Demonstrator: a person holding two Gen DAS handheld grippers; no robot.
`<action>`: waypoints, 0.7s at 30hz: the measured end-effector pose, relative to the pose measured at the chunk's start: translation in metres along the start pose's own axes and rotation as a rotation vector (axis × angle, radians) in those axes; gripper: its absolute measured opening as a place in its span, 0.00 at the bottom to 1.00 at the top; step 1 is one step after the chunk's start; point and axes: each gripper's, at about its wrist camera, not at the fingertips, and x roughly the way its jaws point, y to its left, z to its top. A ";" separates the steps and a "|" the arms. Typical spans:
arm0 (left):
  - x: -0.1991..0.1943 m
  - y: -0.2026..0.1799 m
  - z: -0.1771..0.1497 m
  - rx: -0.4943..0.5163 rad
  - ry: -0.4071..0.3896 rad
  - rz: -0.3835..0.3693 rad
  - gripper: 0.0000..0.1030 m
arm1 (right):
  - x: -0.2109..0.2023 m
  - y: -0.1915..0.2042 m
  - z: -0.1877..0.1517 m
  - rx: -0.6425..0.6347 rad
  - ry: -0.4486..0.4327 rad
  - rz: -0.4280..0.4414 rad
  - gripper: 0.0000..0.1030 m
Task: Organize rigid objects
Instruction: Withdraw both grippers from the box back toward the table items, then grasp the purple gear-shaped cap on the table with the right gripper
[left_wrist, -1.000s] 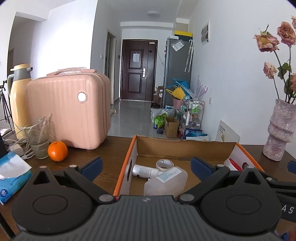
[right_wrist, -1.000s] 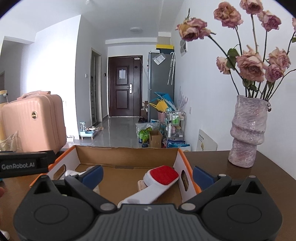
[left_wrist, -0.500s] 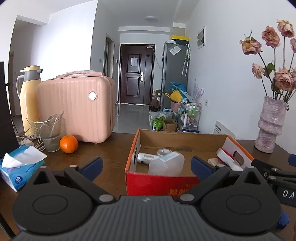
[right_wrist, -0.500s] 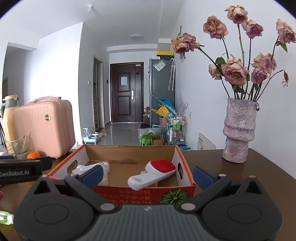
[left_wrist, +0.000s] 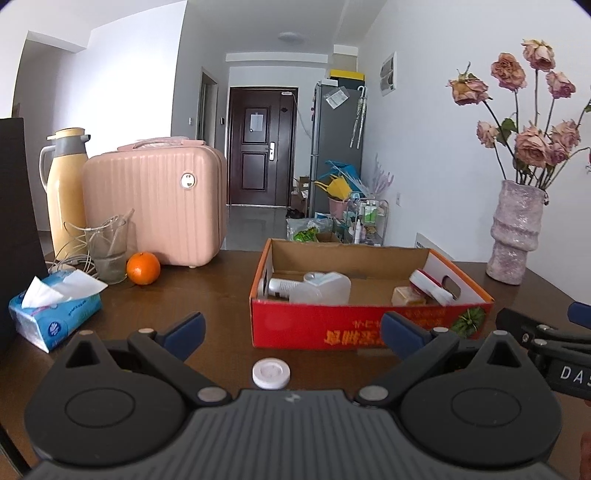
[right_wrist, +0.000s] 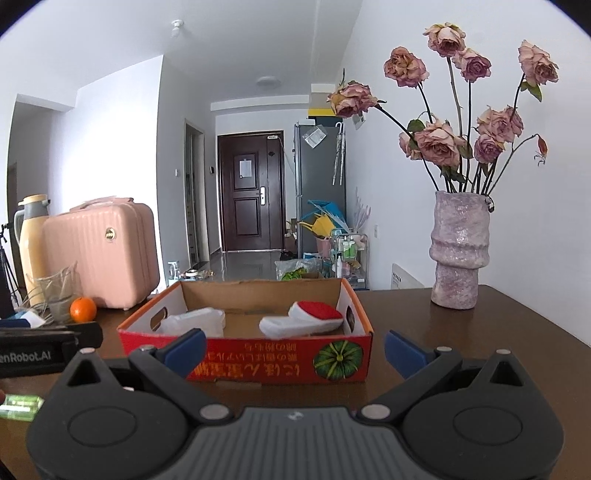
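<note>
We hold our left black two-finger gripper with blue-padded fingertips (left_wrist: 291, 328) level and facing forward, its jaws spread wide with nothing between them. Our right black two-finger gripper with blue pads (right_wrist: 294, 349) sits at the same level beside it, jaws equally wide and empty. Each gripper's body shows at the edge of the other's view.

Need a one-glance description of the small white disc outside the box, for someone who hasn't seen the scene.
Start at the red cardboard box on the dark wooden table. On the bare wood in front of its printed front wall, nearer the camera, lies the white round cap. It is the only small flat disc, lying outside the box.
</note>
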 end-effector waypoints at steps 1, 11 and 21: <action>-0.004 0.000 -0.003 0.000 0.002 -0.005 1.00 | -0.003 0.000 -0.003 0.001 0.006 0.004 1.00; -0.028 0.006 -0.025 -0.001 0.042 -0.036 1.00 | -0.029 -0.003 -0.032 0.001 0.050 0.016 1.00; -0.031 0.008 -0.037 0.004 0.069 -0.042 1.00 | -0.034 -0.003 -0.046 -0.005 0.079 0.006 1.00</action>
